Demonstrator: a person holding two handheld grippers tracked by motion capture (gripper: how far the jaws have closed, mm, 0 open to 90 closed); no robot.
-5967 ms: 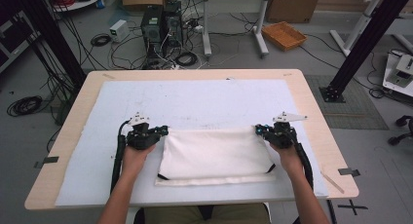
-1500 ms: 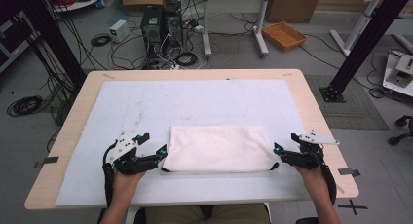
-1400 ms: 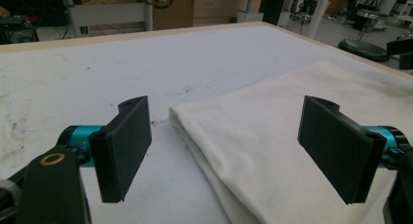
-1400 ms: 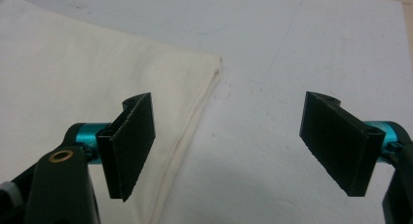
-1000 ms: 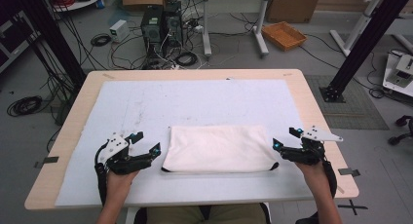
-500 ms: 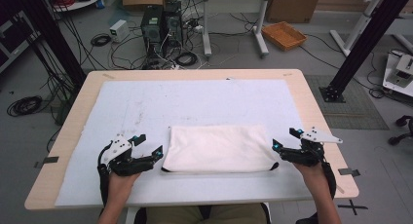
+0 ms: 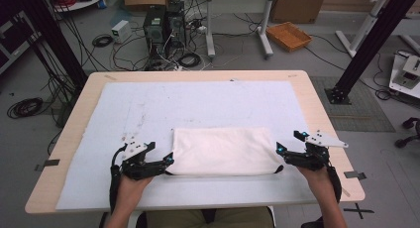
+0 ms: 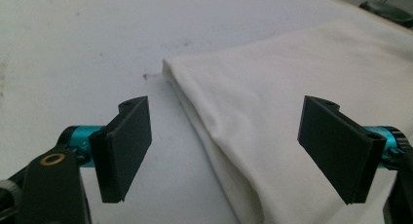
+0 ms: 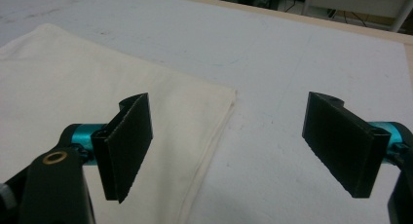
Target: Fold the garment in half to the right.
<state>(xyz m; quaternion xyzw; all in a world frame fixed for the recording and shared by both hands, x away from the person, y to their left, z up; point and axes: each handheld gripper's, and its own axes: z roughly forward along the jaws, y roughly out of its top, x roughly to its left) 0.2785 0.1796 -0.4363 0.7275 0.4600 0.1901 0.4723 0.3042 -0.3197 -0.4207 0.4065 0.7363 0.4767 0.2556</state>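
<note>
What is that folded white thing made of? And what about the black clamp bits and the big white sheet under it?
The folded cloth looks like soft woven fabric, maybe cotton: matte cream, with layered edges and gentle creases. The left gripper has flat black jaws that look like hard matte plastic, though rubber is possible. The white sheet over the table seems a thin felt-like mat, dull and speckled with marks.

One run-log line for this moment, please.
left gripper: open, at cloth's left edge | right gripper: open, at its right edge | folded cloth: flat on mat, unheld
</note>
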